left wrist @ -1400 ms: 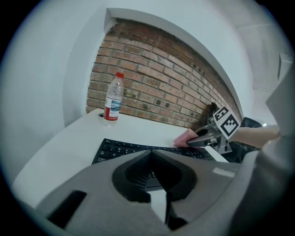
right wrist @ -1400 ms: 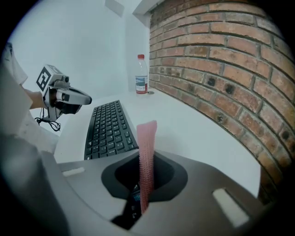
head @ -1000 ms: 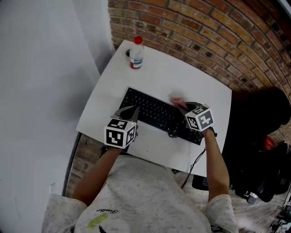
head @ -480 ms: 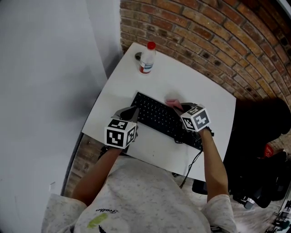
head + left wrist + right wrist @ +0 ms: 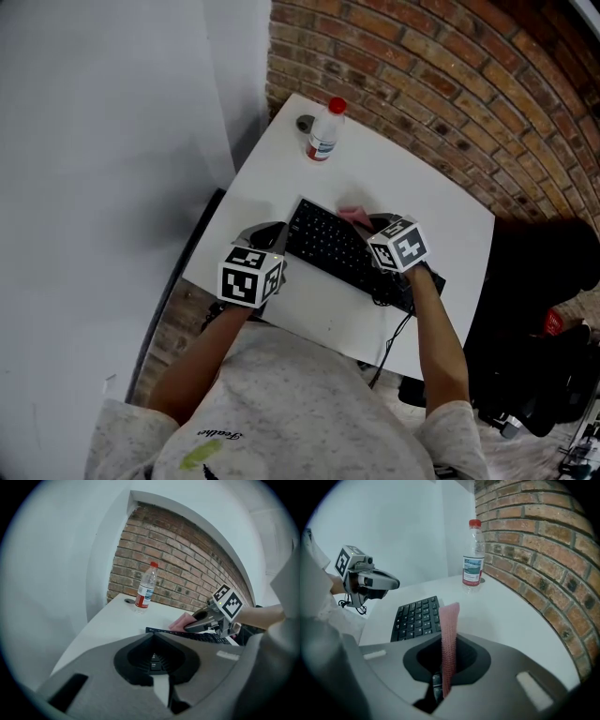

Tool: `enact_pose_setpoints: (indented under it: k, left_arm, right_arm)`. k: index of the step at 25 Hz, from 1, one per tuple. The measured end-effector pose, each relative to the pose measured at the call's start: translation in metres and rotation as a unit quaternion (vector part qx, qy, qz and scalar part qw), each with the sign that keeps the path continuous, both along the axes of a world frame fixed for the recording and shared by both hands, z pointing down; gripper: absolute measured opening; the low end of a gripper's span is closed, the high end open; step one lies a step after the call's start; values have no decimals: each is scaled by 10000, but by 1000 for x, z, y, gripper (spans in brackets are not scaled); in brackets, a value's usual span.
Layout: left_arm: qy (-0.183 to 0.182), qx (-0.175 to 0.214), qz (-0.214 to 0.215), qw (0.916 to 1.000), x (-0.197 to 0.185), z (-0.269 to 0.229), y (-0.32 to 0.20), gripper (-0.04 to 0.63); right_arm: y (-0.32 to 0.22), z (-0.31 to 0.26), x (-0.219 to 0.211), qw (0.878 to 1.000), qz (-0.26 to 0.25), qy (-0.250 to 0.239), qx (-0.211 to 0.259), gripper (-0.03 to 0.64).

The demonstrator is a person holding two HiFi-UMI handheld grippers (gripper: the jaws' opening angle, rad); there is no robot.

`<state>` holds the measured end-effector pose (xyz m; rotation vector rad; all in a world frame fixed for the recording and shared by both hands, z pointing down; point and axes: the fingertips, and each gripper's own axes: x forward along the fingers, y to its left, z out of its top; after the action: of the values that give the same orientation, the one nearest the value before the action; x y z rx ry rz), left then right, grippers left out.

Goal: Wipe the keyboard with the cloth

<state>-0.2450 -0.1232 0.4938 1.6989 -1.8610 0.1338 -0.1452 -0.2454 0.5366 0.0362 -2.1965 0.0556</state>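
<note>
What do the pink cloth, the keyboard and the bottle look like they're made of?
Cloth: pink textile, matte, with a nubby ribbed pile; possibly microfibre.
Keyboard: black plastic by the look of it, with matte keycaps and pale legends.
Bottle: clear glossy plastic, judging by its see-through body, with a red cap and a printed label that could be paper or film.

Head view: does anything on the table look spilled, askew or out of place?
Nothing stands out. The bottle stands upright and capped near the table's far corner, no spill around it. The keyboard lies flat, roughly parallel to the near edge. The cloth is pinched in the right tongs.
</note>
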Motion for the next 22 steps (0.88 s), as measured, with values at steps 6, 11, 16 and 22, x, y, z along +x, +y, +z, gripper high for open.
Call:
enact_pose_setpoints:
  k: [6, 11, 16, 22]
  left_arm:
    - [17, 19, -52, 10000, -14, 0, 10, -5]
    - [-9, 49, -146, 9999, -28, -1, 18, -5]
    - [-61, 37, -165, 9998, -41, 0, 24, -5]
    - [-120, 14, -98, 9999, -47, 1, 31, -5]
  right_arm:
    - [11, 1, -19, 9998, -158, 100, 46, 23]
    - [17, -1, -36, 9995, -288, 109, 69, 23]
    - [25, -2, -57, 9990, -417, 123, 105, 23]
    - [32, -3, -83, 9982, -571, 108, 170, 23]
